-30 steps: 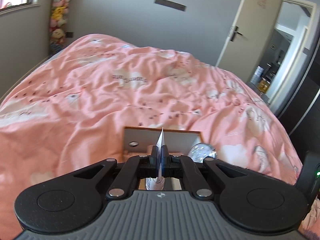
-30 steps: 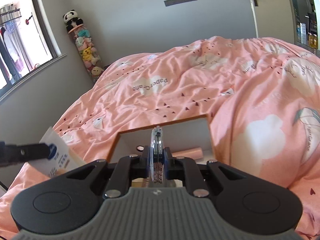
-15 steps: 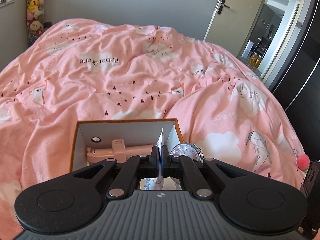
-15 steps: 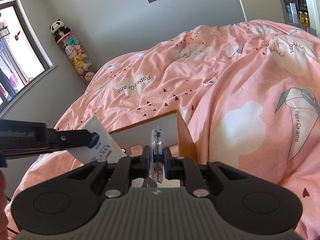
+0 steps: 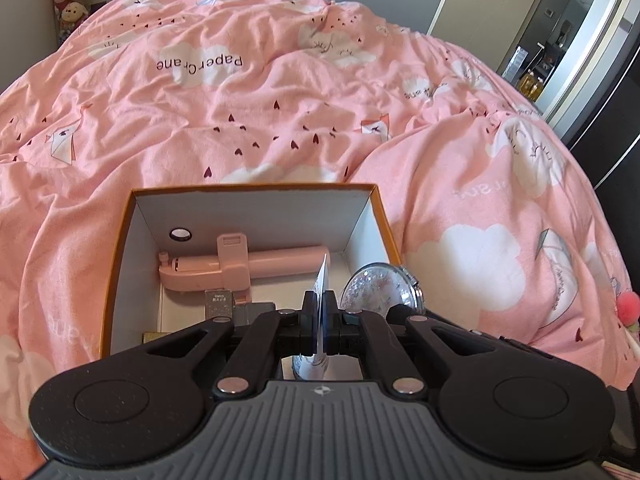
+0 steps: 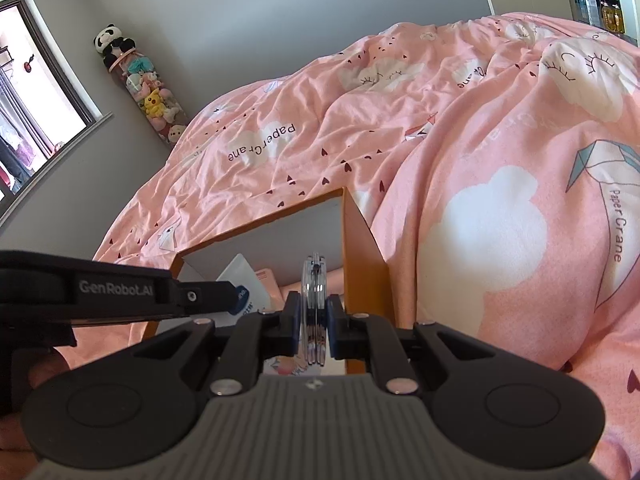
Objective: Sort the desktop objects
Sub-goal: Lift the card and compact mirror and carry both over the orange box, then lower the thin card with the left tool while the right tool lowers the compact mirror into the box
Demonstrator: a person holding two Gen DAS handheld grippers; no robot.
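Observation:
An orange box (image 5: 256,189) with a white inside lies on the pink duvet. In it are a pink handheld device (image 5: 240,268) and a small silver item (image 5: 218,300). My left gripper (image 5: 320,304) is shut on a thin white tube (image 5: 322,278), seen edge-on, above the box's near right part. In the right wrist view that tube (image 6: 242,276) shows a blue logo. My right gripper (image 6: 315,308) is shut on a clear glittery round disc (image 6: 314,276), edge-on, over the box's right wall (image 6: 360,248). That disc (image 5: 376,292) appears right of the left fingers.
Rumpled pink duvet (image 5: 280,100) surrounds the box on all sides. A column of plush toys (image 6: 148,92) stands in the far corner by a window (image 6: 24,120). A doorway (image 5: 560,40) opens at far right. A pink pompom (image 5: 628,304) lies on the duvet's right edge.
Both grippers have sunk and tipped down toward the box, each keeping its grip. The left one has moved over the box, whose inside now shows. It has drawn closer to the right one.

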